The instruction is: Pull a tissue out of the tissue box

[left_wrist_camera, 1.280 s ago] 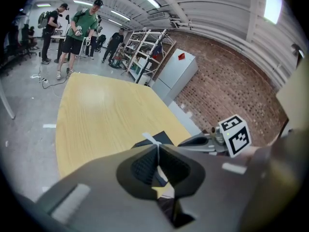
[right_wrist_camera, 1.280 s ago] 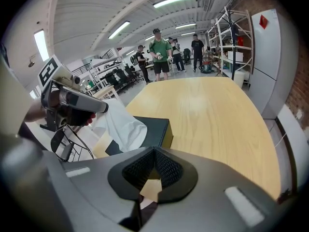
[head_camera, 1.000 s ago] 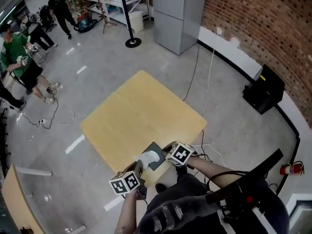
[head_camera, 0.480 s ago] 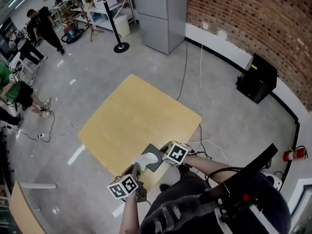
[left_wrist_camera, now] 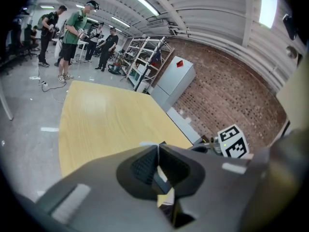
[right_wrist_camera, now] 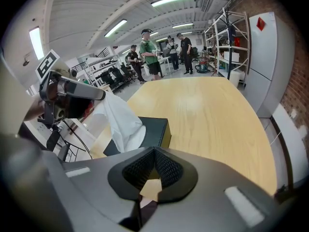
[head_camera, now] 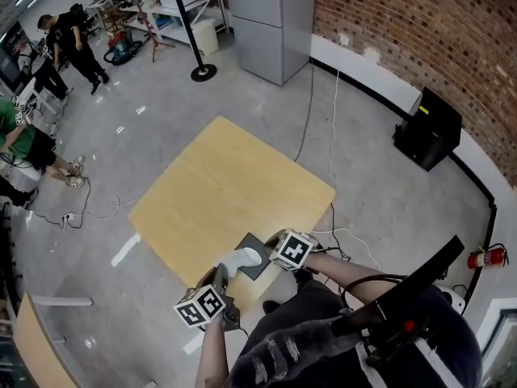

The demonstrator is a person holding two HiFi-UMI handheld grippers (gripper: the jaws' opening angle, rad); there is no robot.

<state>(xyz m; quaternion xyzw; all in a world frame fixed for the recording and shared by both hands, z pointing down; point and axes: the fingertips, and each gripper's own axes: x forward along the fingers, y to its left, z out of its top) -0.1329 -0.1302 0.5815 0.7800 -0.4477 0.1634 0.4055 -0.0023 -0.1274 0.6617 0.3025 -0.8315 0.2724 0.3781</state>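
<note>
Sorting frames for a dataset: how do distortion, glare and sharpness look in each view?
Head view: wide-angle bend, bright reflections on the floor, tissue nearly washed out. Left gripper view: strong fisheye, dark corners, ceiling light blown out. Right gripper view: same fisheye, tissue and tissue box sharp.

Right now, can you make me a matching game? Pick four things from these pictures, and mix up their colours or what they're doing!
Things:
1. tissue
2. tissue box
3. table
4. right gripper

Colours or states:
A. black, sitting on the table
B. shut, holding nothing
C. light wood colour
D. white, pinched by the left gripper above the box

Right pairs: 1-D, 2-A, 3-C, 4-B
</note>
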